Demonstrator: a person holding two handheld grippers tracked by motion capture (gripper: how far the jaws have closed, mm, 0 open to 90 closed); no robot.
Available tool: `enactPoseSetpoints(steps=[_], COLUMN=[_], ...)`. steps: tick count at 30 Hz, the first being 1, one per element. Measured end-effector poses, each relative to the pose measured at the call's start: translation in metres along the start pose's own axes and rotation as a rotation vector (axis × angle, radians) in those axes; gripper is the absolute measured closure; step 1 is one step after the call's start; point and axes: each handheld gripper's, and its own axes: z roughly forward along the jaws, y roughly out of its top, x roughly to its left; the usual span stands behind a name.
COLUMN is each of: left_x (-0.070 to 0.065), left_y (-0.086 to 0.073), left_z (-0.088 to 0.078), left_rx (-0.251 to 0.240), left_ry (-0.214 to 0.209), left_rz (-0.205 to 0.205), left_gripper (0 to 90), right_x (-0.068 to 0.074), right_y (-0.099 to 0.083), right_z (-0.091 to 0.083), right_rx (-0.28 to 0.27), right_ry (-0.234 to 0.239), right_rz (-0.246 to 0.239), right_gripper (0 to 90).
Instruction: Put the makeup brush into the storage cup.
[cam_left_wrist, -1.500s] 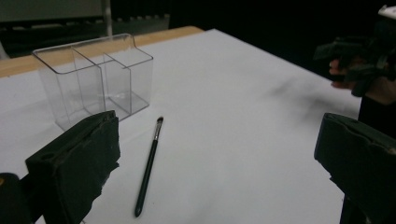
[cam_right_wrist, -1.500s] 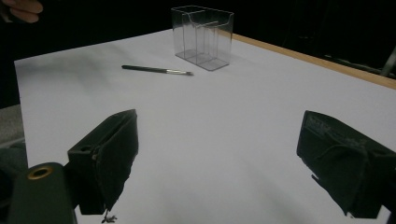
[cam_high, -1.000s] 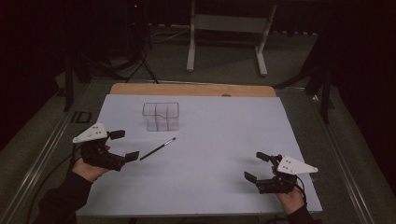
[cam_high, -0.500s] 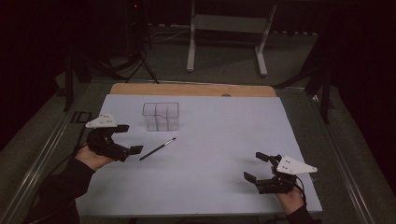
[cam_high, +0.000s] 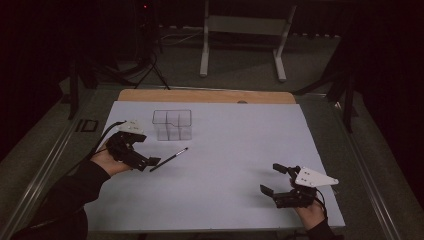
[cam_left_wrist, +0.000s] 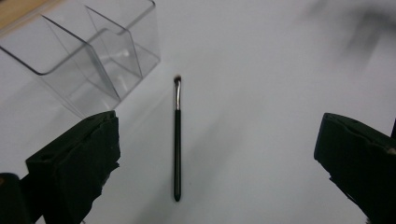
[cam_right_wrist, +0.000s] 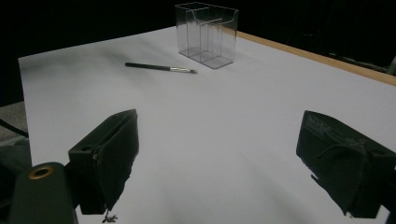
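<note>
High view, left tongs nearer brush

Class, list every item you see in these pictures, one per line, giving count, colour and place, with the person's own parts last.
Makeup brush: one, black handle with silver ferrule, lying flat on the sheet beside the organiser.
Organiser: one, clear plastic with compartments, far left of the sheet.
Sheet: one, white, covering the table.
Table edge: one, wood-coloured, along the far side.
Metal stand: one, grey, on the floor beyond.
Left gripper: one, black, open, by the brush's handle end.
Right gripper: one, black, open, near right.
</note>
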Motion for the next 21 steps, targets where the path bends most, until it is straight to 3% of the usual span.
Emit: enactPoseSetpoints(steps=[2,10,17,21], left_x=[-0.001,0.0,0.004,0.005], left_y=[0.006,0.017,0.026,0.031], left_z=[0.005,0.016,0.029,0.036], left_rx=[0.046,0.124,0.215,0.257], left_ry=[-0.008,0.011,0.018,0.002], left_rz=[0.009,0.023,-0.003,-0.002], left_gripper=[1.6,2.7,3.5,5.2], right_x=[0.001,0.001,0.001,0.001], right_y=[0.0,0.0,0.0,0.0], right_z=[0.0,0.001,0.002,0.001], right_rx=[0.001,0.005,0.007,0.006], right_ry=[0.001,0.002,0.004,0.002], right_rz=[-0.001,-0.003,-0.004,0.001], right_gripper=[13.0,13.0,13.0,12.9])
